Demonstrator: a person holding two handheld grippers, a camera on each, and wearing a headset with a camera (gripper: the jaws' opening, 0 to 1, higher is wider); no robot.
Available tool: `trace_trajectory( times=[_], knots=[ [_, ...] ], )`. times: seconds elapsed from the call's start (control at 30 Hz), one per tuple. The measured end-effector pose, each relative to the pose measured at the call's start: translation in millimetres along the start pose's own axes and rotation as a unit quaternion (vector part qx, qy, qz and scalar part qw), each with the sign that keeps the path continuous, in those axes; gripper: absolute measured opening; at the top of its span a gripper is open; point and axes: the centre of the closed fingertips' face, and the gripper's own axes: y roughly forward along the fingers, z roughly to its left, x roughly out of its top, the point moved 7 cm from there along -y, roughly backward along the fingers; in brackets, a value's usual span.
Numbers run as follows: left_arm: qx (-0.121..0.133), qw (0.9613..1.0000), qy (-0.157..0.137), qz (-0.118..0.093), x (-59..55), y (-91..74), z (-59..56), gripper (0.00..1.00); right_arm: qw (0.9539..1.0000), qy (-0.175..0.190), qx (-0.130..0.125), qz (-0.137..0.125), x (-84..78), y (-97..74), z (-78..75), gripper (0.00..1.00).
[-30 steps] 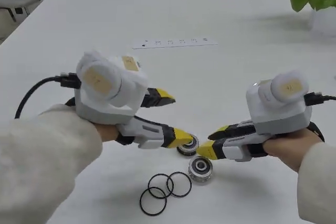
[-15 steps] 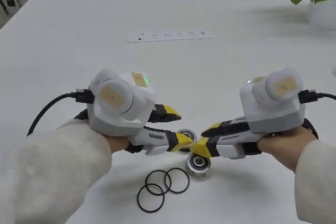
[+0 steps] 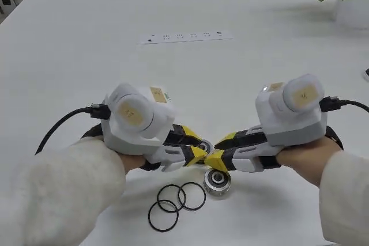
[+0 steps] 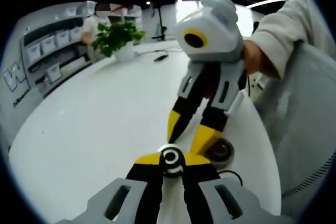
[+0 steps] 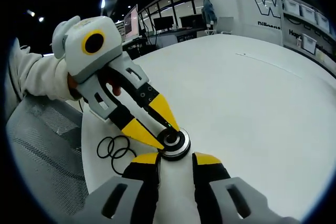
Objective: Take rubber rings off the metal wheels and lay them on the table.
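Metal wheel (image 4: 171, 159) sits pinched in the left gripper (image 5: 167, 134), just beside the second wheel (image 3: 218, 180); the right gripper (image 4: 188, 140), jaws parted and empty, could skid off its rim and knock it loose

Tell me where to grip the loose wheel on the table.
Probably across the rim of the loose wheel, coming down from above. It lies flat on the table, hub up, so the rim's sides are open. The rings lie close on its left, so set the jaws near and far.
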Motion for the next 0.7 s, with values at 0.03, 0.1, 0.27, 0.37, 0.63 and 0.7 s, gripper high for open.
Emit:
trace_trajectory(
  times=[0.03,0.1,0.27,0.37,0.63,0.7],
  knots=[
    [0.001,1.0000,-0.001,-0.001,0.0,0.1,0.2,0.15,1.0000,-0.002,-0.001,0.003,-1.1,0.1,-0.2,0.20],
    [0.002,1.0000,-0.006,-0.003,-0.6,-0.5,0.5,0.15,0.9998,-0.014,-0.002,0.013,-3.7,0.8,-0.1,0.15],
    [0.009,0.9998,-0.012,-0.011,-2.0,-0.6,0.7,0.13,0.9995,-0.028,0.001,0.015,-2.5,1.0,1.0,0.11],
    [0.013,0.9998,-0.015,-0.011,-2.4,-0.6,0.8,0.13,0.9995,-0.025,0.003,0.019,-3.0,0.2,0.4,0.07],
    [0.016,0.9997,-0.016,-0.014,-3.1,-0.7,0.7,0.13,0.9998,-0.005,-0.003,0.017,-2.7,-0.5,-2.6,0.00],
    [0.019,0.9996,-0.014,-0.017,-3.9,-1.0,-0.1,0.13,0.9998,0.010,-0.003,0.015,-2.9,-0.5,-3.3,0.00]
  ],
)
